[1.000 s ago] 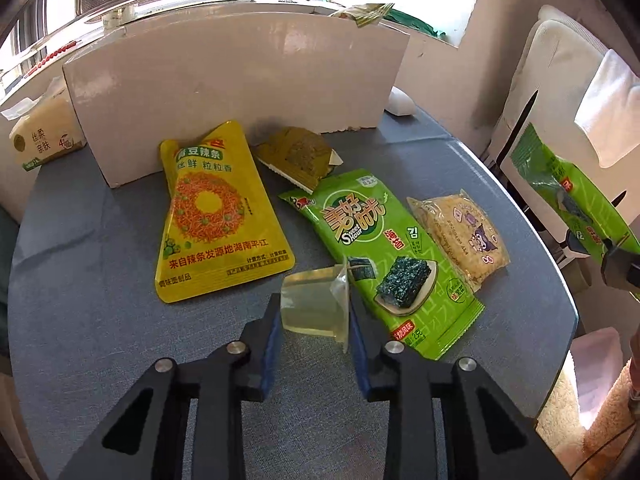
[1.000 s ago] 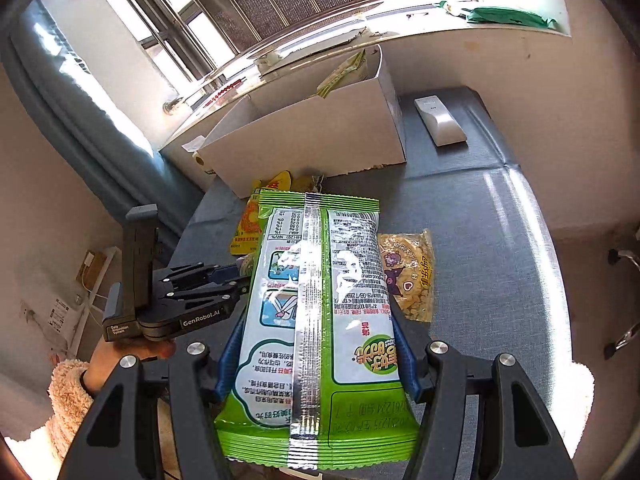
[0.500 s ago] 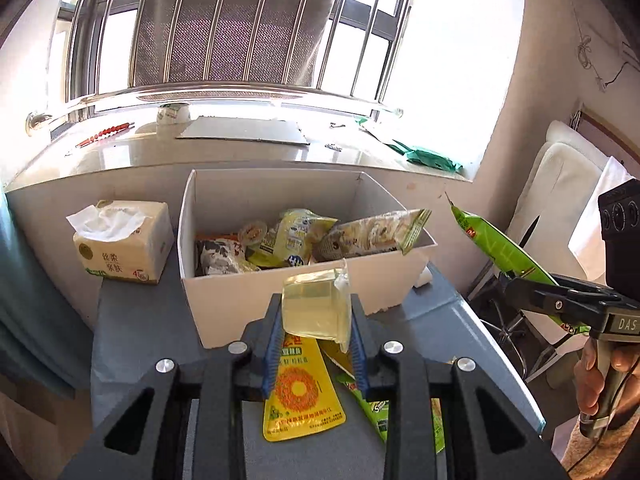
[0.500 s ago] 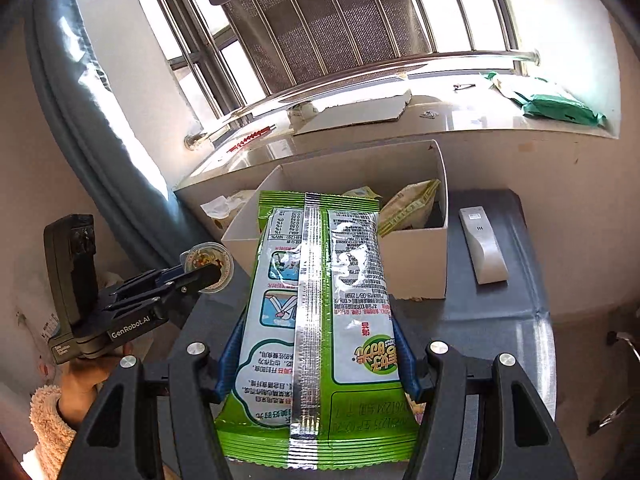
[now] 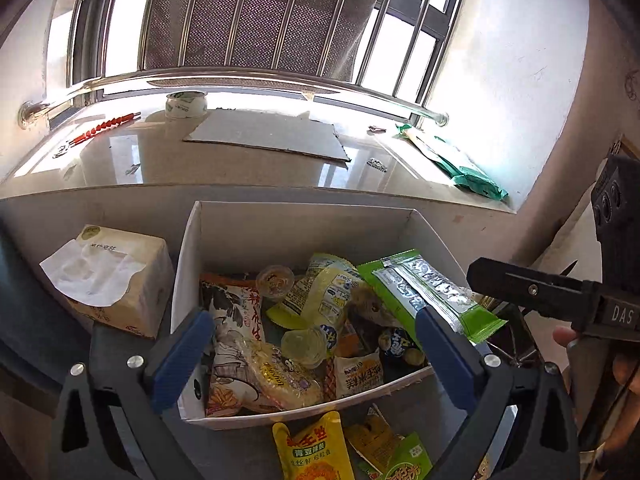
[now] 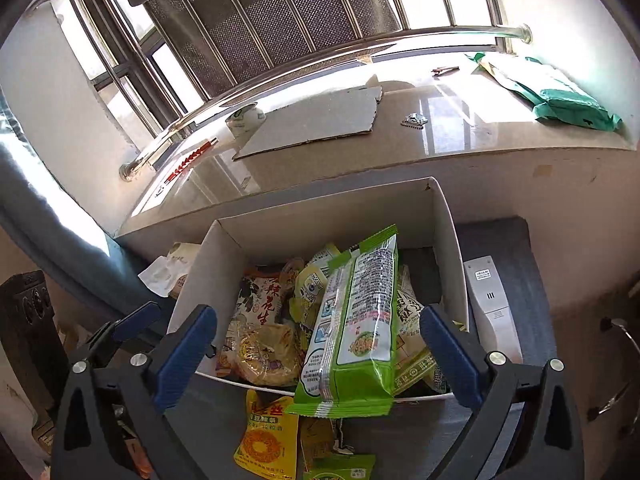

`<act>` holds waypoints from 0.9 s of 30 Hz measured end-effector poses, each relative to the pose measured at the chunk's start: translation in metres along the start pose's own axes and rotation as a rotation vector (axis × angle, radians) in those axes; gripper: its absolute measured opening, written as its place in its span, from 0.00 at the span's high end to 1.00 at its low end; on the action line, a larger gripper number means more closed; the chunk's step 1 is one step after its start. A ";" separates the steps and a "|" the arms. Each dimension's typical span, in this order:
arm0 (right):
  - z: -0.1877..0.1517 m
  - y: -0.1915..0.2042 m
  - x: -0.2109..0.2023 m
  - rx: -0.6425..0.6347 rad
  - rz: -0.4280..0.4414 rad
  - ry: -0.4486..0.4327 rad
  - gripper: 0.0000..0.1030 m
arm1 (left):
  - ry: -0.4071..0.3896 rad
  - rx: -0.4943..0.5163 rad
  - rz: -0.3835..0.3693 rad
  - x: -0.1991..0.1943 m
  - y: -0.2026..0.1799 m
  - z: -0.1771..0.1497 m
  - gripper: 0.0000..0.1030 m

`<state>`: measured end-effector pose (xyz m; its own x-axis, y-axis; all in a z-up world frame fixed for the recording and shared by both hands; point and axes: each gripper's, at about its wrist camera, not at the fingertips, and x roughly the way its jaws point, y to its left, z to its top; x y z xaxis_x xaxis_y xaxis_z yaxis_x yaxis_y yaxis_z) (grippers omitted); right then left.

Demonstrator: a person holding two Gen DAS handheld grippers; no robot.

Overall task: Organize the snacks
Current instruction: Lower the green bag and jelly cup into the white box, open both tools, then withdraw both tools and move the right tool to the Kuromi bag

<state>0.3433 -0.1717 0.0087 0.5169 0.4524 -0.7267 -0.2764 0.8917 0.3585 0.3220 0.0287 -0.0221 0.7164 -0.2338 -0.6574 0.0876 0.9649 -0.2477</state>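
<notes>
A white cardboard box (image 5: pixel 188 264) (image 6: pixel 448 240) holds several snack packs. My left gripper (image 5: pixel 316 350) is open and empty above the box's front; the clear jelly cup (image 5: pixel 304 346) lies in the box below it. My right gripper (image 6: pixel 320 344) is open; the long green snack pack (image 6: pixel 354 320) (image 5: pixel 428 292) lies free on top of the snacks, its near end hanging over the box's front wall. A yellow pouch (image 5: pixel 316 452) (image 6: pixel 268 436) and other packs lie on the grey table in front of the box.
A tissue pack (image 5: pixel 108 276) stands left of the box. A white remote (image 6: pixel 490 304) lies right of it. The windowsill behind holds a cardboard sheet (image 5: pixel 268 136), a tape roll (image 5: pixel 186 102) and a green bag (image 6: pixel 560 96).
Both grippers moved forward over the box and opened. The left one let the jelly cup fall into the box; the right one released the green pack onto the snacks.
</notes>
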 end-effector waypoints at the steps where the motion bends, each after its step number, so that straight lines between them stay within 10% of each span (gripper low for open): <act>1: -0.002 0.002 -0.005 -0.009 -0.002 -0.017 0.00 | 0.005 0.002 0.003 -0.001 0.000 -0.003 0.00; 12: -0.040 0.016 -0.076 -0.122 0.017 -0.113 0.00 | -0.088 0.057 0.019 -0.079 -0.002 -0.030 0.00; 27: -0.201 -0.033 -0.127 -0.120 -0.017 -0.062 0.00 | -0.137 0.065 -0.003 -0.178 -0.012 -0.144 0.00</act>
<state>0.1243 -0.2620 -0.0283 0.5700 0.4409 -0.6933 -0.3605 0.8925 0.2711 0.0935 0.0412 -0.0043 0.8032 -0.2222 -0.5528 0.1310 0.9710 -0.2000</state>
